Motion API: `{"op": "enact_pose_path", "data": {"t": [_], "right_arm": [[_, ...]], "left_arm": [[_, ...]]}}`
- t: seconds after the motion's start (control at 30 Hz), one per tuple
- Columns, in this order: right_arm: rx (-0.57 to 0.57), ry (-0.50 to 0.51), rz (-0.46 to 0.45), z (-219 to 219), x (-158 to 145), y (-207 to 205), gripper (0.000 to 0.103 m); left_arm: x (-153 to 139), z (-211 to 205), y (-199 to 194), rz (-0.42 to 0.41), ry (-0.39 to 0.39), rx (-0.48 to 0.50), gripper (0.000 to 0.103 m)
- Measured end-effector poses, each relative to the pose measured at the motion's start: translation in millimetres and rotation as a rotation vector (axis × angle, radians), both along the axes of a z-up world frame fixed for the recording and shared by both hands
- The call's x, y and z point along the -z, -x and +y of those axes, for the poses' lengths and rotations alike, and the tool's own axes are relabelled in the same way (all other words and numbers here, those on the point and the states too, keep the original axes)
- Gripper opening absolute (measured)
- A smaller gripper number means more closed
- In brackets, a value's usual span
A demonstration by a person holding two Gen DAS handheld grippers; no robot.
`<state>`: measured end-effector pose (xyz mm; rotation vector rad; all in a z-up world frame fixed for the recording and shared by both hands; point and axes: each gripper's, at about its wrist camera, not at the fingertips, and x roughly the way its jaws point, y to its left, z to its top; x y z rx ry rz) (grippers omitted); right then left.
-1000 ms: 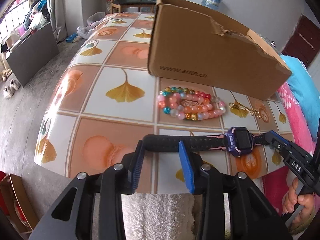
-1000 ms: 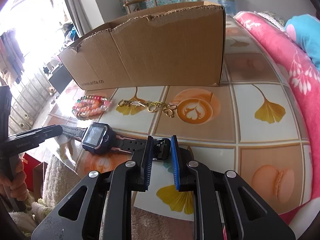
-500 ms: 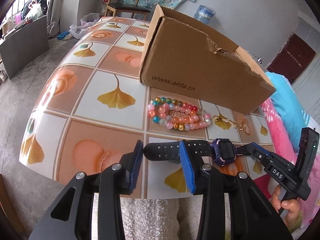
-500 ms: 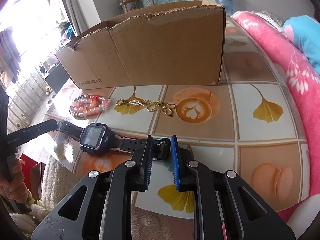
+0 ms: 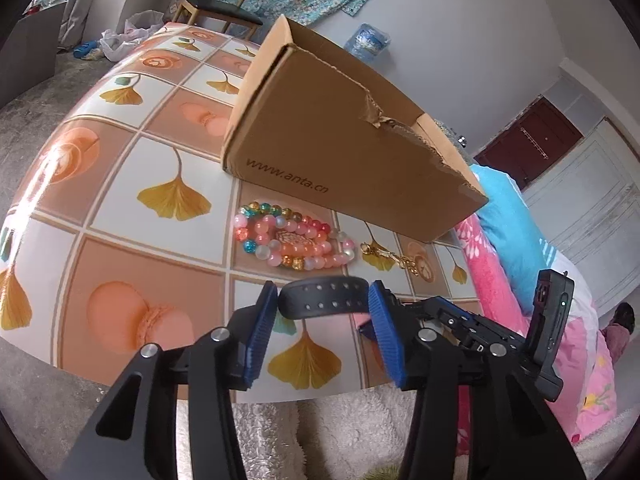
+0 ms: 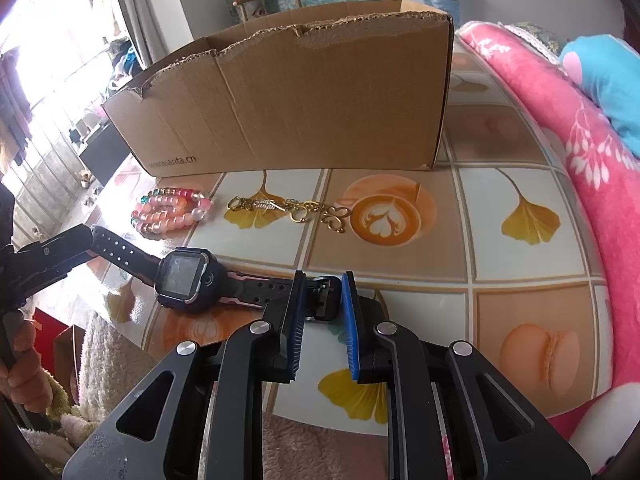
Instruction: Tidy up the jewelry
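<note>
A dark smartwatch point(image 6: 184, 280) with a black perforated strap is stretched over the front of the tiled table point(image 6: 516, 264). My right gripper point(image 6: 322, 300) is shut on its buckle end. The other strap end point(image 5: 324, 300) lies across the gap of my left gripper point(image 5: 322, 308), whose jaws are opening; the pads stand at its sides without pinching it. In the left wrist view the watch face is hidden behind my finger. Pink bead bracelets point(image 5: 292, 240) and a gold chain point(image 5: 396, 258) lie between the watch and an open cardboard box point(image 5: 340, 152).
The box point(image 6: 300, 100) stands across the middle of the table with a torn top rim. A pink blanket point(image 6: 560, 120) borders the table on the right. A fluffy white cloth point(image 5: 280, 432) hangs below the front edge. A hand point(image 6: 20, 368) holds the left tool.
The left gripper has tilted and its jaws have widened around the strap end. In its view the watch face has slid out of sight behind the right finger. The right gripper has stayed put.
</note>
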<state>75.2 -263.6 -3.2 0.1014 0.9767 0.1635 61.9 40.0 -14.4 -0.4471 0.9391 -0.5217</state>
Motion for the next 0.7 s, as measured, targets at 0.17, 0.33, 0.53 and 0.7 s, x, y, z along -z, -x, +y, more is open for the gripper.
{"op": "enact_pose_path", "data": {"t": [0.17,0.33,0.53,0.7], "right_arm": [[0.002,0.012,0.001,1,0,0,0.016],[0.003,0.019,0.004,2,0,-2,0.017],[-0.011,0.037,-0.004,6,0,-1,0.016],[-0.020,0.038,0.001,7,-1,-1,0.016]], "left_arm": [[9,-18,-3,0.014,-0.008,0.053,0.049],[10,-25,-6,0.000,-0.037,0.057,0.048],[5,-31,-3,-0.047,-0.088,0.084,0.030],[4,-34,-1,-0.070,-0.110,0.109,0.022]]}}
